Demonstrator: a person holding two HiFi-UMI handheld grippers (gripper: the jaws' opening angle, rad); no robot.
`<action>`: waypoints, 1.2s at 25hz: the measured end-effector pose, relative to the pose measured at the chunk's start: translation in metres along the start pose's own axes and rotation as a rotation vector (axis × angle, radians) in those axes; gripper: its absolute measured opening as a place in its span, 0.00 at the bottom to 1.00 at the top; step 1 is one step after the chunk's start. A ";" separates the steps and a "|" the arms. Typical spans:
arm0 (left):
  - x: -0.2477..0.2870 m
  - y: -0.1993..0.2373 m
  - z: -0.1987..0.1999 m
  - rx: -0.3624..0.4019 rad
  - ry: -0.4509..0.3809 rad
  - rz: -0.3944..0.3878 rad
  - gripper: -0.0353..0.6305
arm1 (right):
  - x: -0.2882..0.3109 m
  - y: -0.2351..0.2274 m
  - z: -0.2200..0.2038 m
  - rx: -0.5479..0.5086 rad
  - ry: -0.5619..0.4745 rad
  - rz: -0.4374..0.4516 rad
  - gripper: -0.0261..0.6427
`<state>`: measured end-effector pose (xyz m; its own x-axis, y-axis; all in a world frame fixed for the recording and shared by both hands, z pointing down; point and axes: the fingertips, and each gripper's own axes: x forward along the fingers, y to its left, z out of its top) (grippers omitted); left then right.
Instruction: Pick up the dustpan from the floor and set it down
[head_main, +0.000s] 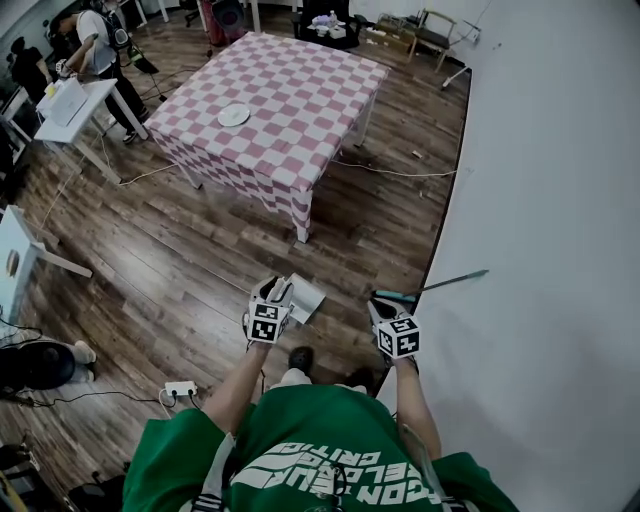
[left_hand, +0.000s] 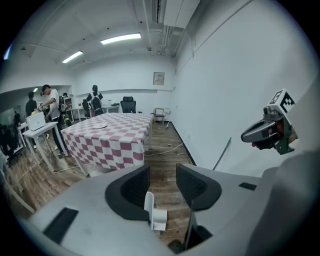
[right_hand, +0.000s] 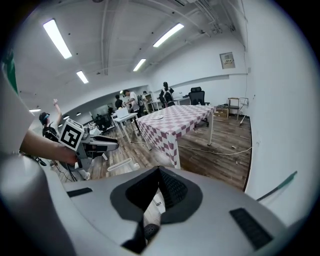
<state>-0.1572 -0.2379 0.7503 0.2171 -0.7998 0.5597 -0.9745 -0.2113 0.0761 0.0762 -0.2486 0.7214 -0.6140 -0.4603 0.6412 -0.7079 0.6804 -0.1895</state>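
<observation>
The white dustpan (head_main: 305, 298) sits on the wood floor, low in the middle of the head view, just beside the left claw (left_hand: 162, 182). That claw is spread wide and pinches nothing. The right claw (right_hand: 159, 175) is pressed together. A white bit of the dustpan shows low between the spread jaws. A jaw might bump it and tip it over.

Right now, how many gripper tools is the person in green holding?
2. The left gripper is in the left hand, by the white dustpan. The right gripper is in the right hand, nearer the white wall.
</observation>
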 end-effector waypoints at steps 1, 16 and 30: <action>-0.003 -0.003 0.004 0.002 -0.007 -0.004 0.30 | -0.002 0.000 0.003 -0.005 -0.008 0.003 0.05; -0.051 -0.048 0.050 -0.029 -0.154 0.001 0.08 | -0.031 0.009 0.052 -0.077 -0.134 0.073 0.05; -0.076 -0.052 0.058 -0.062 -0.201 -0.019 0.06 | -0.032 0.040 0.066 -0.112 -0.177 0.153 0.05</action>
<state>-0.1194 -0.1985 0.6558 0.2368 -0.8934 0.3819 -0.9703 -0.1975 0.1396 0.0440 -0.2444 0.6438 -0.7693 -0.4331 0.4697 -0.5653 0.8040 -0.1845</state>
